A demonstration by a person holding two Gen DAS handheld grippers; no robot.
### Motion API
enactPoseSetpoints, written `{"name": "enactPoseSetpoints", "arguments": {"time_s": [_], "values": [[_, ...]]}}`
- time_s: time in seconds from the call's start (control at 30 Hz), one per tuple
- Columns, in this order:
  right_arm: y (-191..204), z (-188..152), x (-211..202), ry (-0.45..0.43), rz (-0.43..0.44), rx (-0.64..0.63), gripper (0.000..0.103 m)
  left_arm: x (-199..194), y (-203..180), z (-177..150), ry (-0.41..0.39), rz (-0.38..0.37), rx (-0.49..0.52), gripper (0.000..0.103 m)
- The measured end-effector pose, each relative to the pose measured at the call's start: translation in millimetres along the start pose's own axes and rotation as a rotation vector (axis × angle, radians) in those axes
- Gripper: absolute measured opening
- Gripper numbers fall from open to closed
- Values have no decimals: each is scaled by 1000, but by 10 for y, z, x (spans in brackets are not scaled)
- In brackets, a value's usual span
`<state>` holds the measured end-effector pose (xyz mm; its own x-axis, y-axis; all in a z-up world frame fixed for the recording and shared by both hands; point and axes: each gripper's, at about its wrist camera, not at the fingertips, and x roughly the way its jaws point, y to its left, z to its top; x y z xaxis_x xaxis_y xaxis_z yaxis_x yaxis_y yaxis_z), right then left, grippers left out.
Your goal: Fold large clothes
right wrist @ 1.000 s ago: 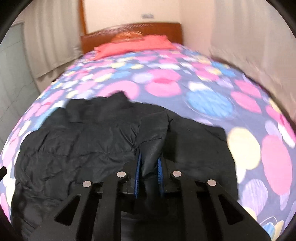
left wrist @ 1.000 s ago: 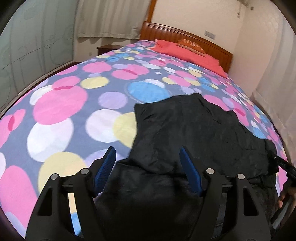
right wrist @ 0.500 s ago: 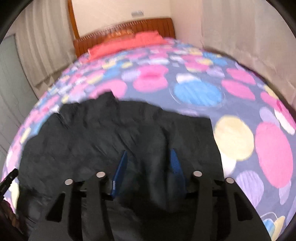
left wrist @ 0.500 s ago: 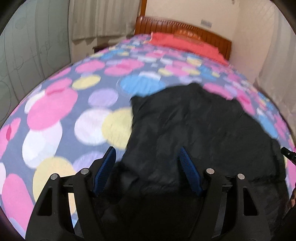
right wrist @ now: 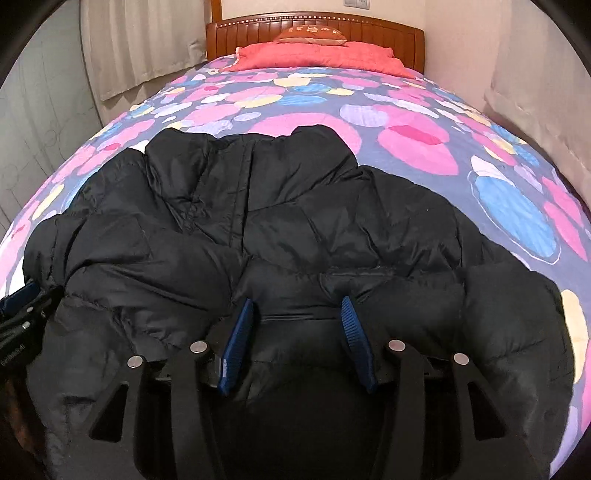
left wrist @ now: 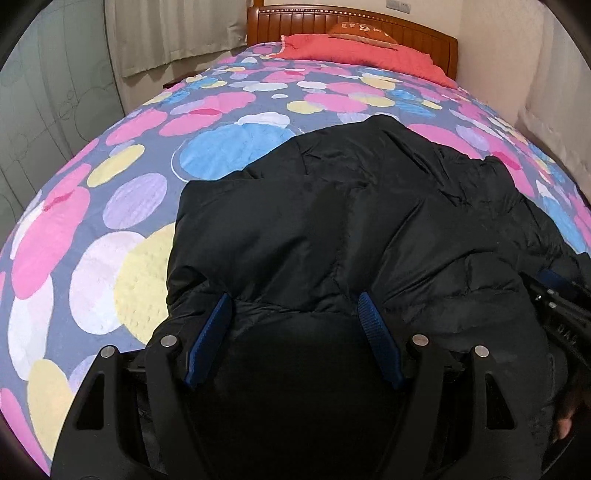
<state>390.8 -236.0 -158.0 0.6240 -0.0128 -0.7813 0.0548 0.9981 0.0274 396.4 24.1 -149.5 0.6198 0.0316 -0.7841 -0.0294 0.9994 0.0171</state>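
The black puffer jacket [right wrist: 280, 229] is lying spread across the near part of the bed [right wrist: 413, 147], its collar pointing toward the wooden headboard [right wrist: 314, 26] and its length running along the bed. The left hand-held gripper [left wrist: 295, 314] is hovering open over the jacket's left side. The right hand-held gripper [right wrist: 297, 317], its jaws just having opened, is gripping nothing, padding bulging between them. A red pillow [right wrist: 317, 55] is resting well beyond.

Your black jacket [right wrist: 295, 221] is quilted cloth with a slight sheen, puffy and creased. The bedspread [left wrist: 110, 229] under it is matt printed cloth, faintly pebbled in the pale dots. Your left gripper [left wrist: 293, 314] and right gripper [right wrist: 295, 317] look like matt black plastic with small bright metal pins and ribbed blue pads [right wrist: 352, 332]. The headboard [right wrist: 388, 33] is glossy, grooved wood.
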Motion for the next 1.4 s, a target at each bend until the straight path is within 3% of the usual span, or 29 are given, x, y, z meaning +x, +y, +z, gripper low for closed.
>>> {"name": "enactPoseSetpoints", "arguments": {"time_s": [0.1,0.23,0.3,0.37,0.53,0.7,0.83,0.9,0.97,1.03,1.17,1.23,1.3,1.4], "values": [[-80,-24,-261,-5,18,40,50,-269,20,-31,-23,10,-15,67],[-223,-259,-615,-61,-32,46,54,-645,-20,-204,-103,-93,-11,67],[-320,-389,-521,-16,-46,64,56,-535,-105,-260,-71,-102,16,67],[-380,-498,-355,8,-17,76,57,-261,-185,-315,24,-94,43,68],[-405,-485,-447,7,-2,92,57,-324,-214,-298,15,-83,67,65],[-563,-368,-638,-96,-37,133,57,-592,63,-130,-100,-125,-38,68],[-618,-210,-397,-77,-50,146,58,-292,251,84,-62,-58,-78,71],[-599,-203,-107,-9,-57,111,61,-23,250,67,22,-22,-41,72],[-578,-207,-88,-10,-63,102,61,39,185,29,9,5,1,72],[-588,-195,-161,-13,-52,100,61,-29,136,23,-5,26,19,72],[-720,-357,-529,-43,-1,116,62,-270,282,-56,-9,-35,-13,72],[-796,-495,-725,-52,-13,114,70,-442,387,-162,-23,-56,-17,72],[-928,-644,-905,-62,-33,118,72,-622,500,-297,-33,-47,-10,78],[-1139,-937,-1144,-42,-65,144,72,-834,717,-559,-17,-59,-35,79]]}}
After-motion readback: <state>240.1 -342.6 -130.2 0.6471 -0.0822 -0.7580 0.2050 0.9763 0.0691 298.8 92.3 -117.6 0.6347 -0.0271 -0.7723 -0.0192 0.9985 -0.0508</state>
